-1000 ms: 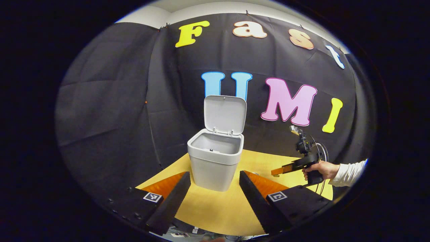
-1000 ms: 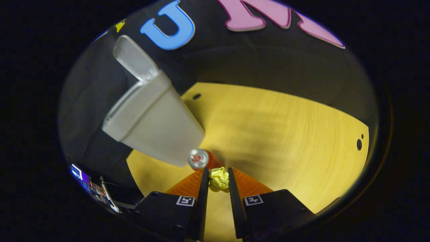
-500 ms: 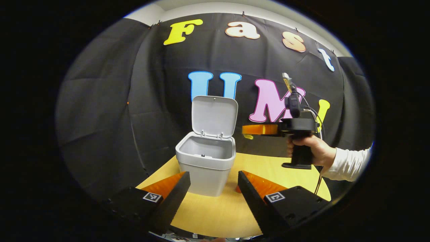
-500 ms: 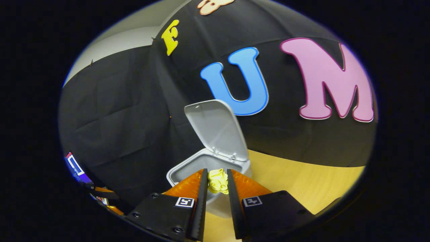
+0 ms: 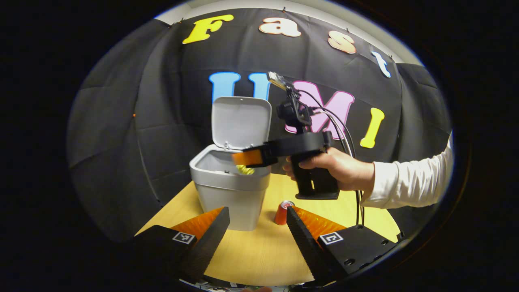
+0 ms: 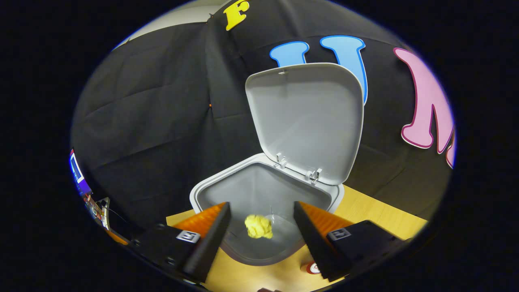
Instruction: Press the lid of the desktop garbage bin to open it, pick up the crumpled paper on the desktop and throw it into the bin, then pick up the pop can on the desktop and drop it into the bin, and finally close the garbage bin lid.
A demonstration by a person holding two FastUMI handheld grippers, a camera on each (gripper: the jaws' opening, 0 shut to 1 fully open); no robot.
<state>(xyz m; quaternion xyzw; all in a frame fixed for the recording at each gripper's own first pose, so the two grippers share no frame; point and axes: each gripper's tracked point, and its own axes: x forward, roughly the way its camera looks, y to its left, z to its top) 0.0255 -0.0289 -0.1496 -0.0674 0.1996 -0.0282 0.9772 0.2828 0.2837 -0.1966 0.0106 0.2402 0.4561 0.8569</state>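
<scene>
My right hand-held gripper [image 6: 261, 213] hangs over the open garbage bin [image 6: 211, 190], fingers spread wide, gripping nothing. Crumpled paper [image 6: 258, 226] inside the bin. Lid [image 6: 308, 117] upright. Left hand-held gripper [image 5: 255, 221] wide open, empty, near the bench [image 5: 251, 255]; pop can [image 5: 282, 212] stands beside the bin.
</scene>
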